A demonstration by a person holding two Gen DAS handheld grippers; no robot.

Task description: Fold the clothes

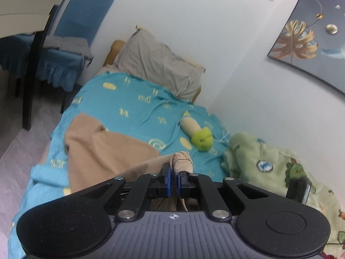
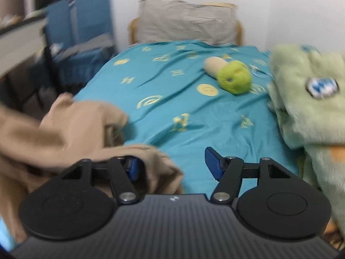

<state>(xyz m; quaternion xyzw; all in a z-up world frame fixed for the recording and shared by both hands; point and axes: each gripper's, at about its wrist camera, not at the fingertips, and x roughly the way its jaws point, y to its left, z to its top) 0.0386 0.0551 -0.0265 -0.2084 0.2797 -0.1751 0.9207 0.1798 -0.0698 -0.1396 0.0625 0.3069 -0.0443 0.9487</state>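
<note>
Bed (image 1: 133,108) with turquoise patterned sheet carries my tan knitted sweater (image 1: 103,151), heaped toward its left edge. My left hand-held gripper (image 1: 174,180) pinches the sweater's ribbed cuff (image 1: 183,161). My right hand-held gripper (image 2: 172,166) stands parted, tan fabric draped over its left finger, unclamped.

Soft, even indoor light, slightly cool, no glare and only faint shadows. The left wrist view is fairly sharp, fisheye bending the framed leaf picture (image 1: 310,43) at its edge. The right wrist view smears with motion blur, worst across the pale green fleece blanket (image 2: 306,99).
</note>
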